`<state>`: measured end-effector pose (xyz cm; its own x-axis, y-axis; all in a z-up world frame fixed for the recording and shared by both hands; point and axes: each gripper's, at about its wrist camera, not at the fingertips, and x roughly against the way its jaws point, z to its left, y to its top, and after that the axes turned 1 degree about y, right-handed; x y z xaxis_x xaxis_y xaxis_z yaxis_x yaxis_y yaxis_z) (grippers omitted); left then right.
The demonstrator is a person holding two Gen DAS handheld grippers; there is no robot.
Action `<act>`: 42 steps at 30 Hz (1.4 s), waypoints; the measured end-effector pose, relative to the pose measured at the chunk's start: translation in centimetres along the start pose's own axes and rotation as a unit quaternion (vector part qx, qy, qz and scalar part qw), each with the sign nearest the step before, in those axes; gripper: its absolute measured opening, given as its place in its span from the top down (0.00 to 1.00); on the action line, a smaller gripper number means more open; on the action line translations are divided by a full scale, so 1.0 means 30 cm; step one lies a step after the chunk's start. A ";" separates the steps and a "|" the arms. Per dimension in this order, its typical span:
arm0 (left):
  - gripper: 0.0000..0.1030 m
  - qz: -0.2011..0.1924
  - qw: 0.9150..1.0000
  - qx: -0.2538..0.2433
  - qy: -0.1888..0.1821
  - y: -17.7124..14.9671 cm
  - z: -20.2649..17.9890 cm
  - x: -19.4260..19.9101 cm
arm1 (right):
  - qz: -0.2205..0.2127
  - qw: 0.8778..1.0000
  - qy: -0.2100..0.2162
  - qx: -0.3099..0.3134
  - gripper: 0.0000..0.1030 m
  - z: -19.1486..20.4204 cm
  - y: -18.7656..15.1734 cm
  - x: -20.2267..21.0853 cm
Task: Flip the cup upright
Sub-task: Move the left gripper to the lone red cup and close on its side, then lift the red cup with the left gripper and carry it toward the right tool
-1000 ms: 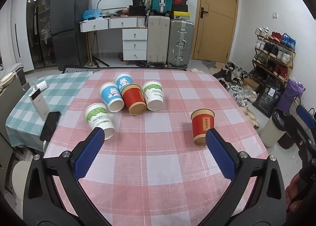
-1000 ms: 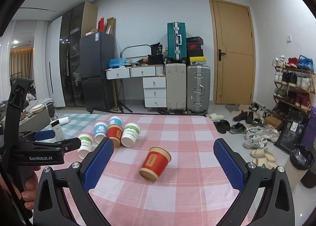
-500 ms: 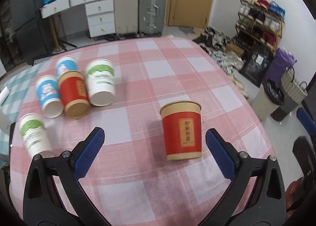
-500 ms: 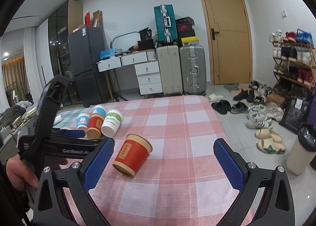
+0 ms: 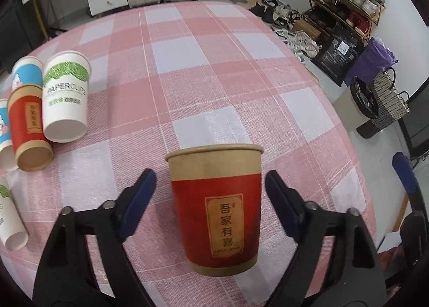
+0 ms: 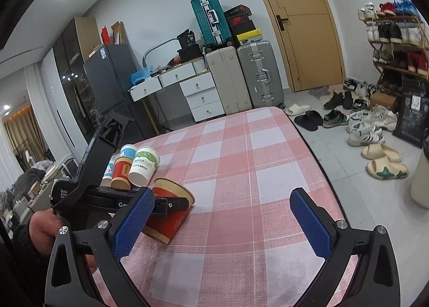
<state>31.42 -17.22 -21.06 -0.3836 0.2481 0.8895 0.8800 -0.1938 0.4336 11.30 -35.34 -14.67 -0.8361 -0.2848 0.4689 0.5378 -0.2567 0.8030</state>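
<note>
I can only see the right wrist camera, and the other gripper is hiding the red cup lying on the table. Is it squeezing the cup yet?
Observer: No. In the left wrist view the left gripper is open. Its fingers flank the red cup, with a gap on each side.
Operator: Is anything written on it?
Observer: Yes, a tan label with dark characters faces that camera.
Operator: Any cups I can't see?
Observer: One. A white cup with green print lies apart from the others, at the left edge.
</note>
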 end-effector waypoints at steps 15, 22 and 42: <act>0.41 -0.012 0.999 -0.005 -0.031 -0.054 -0.041 0.151 | -0.009 1.000 0.006 -0.005 0.00 0.017 -0.008 0.044; 0.41 -0.039 0.999 -0.006 -0.025 -0.125 0.005 0.362 | -0.018 1.000 0.012 0.017 0.00 0.106 -0.009 0.112; 0.41 -0.129 0.989 0.064 0.022 -0.555 0.366 1.059 | -0.022 0.994 0.065 0.084 0.00 0.487 -0.060 0.304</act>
<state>7.65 4.31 -1.59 -0.6099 0.2311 0.7580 0.7782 -0.0062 0.6280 1.11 -23.96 -6.47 -0.8320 -0.3956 0.3889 0.4659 -0.1178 0.8769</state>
